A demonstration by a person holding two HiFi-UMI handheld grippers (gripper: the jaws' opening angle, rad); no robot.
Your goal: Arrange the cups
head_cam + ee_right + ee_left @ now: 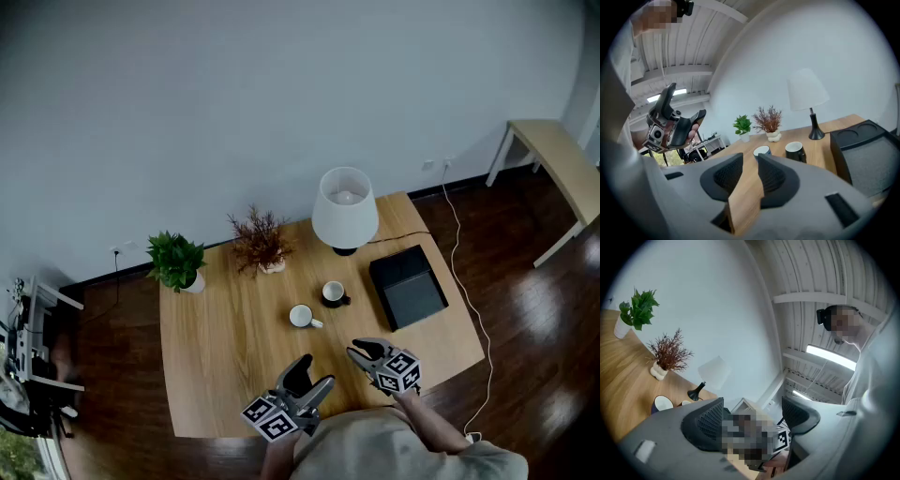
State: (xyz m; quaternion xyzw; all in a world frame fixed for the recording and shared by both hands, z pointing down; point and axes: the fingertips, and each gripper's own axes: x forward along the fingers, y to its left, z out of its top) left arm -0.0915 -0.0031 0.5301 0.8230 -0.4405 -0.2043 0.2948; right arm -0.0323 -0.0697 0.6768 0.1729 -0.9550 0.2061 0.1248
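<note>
Two cups stand mid-table on the wooden table (216, 356): a white-lined cup (301, 316) and, to its right and a little farther back, a black cup (333, 293). The right gripper view shows them side by side, the white-lined cup (762, 151) left of the black cup (794, 151). My left gripper (309, 378) hovers over the table's near edge with its jaws wide open and nothing between them. My right gripper (362, 352) is beside it, nearer the cups, and its jaws stand narrowly apart around bare air. Neither gripper touches a cup.
A black tray (408, 286) lies right of the cups. A white lamp (345, 208) stands behind them, its cord running off the table's right side. A dried-plant vase (260, 242) and a green potted plant (177, 261) line the back edge.
</note>
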